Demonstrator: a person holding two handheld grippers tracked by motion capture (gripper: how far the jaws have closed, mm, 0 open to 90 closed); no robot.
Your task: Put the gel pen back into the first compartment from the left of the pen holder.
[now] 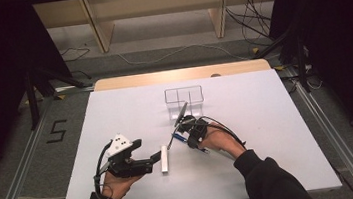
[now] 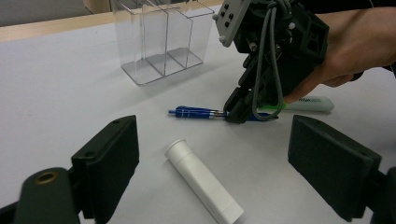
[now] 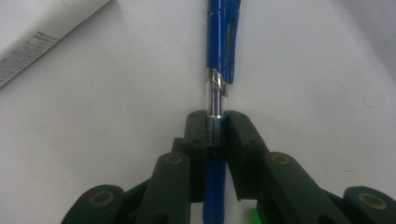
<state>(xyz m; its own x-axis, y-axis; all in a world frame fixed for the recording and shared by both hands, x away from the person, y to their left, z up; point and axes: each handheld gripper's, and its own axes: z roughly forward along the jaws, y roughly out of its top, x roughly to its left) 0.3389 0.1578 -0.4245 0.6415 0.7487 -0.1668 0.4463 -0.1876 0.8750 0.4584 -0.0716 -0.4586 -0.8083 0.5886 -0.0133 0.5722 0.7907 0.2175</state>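
Between the right gripper's point(image 3: 216, 128) fingers point(image 3: 195, 135) sits the blue pen point(image 3: 223, 37), pinched at the clear section of its barrel just behind the metal band; fingers drawn narrow, pads flat on either side, so the grip looks closed on it. Pen long axis runs straight away from the fingers in the right gripper view, capped end far, the rest of the barrel passing back under the gripper. From the left gripper view the pen point(image 2: 196, 112) lies flat on the white surface point(image 2: 56, 93), not lifted. Just beyond it a white-and-green marker point(image 2: 313, 103) lies roughly parallel, near the person's right hand point(image 2: 355, 46). Left gripper point(image 2: 212, 175): fingers point(image 2: 109, 158) spread wide, holding nothing, a white tube point(image 2: 203, 182) lying on the surface between them, its long axis slanting across the gap. Clear three-compartment organiser point(image 1: 184, 100) stands upright farther back, well apart from both grippers, nearer the right one point(image 1: 181, 125). Judgement: pen must be tipped from flat to upright before going into a compartment; right hand holds it and has the shorter path.
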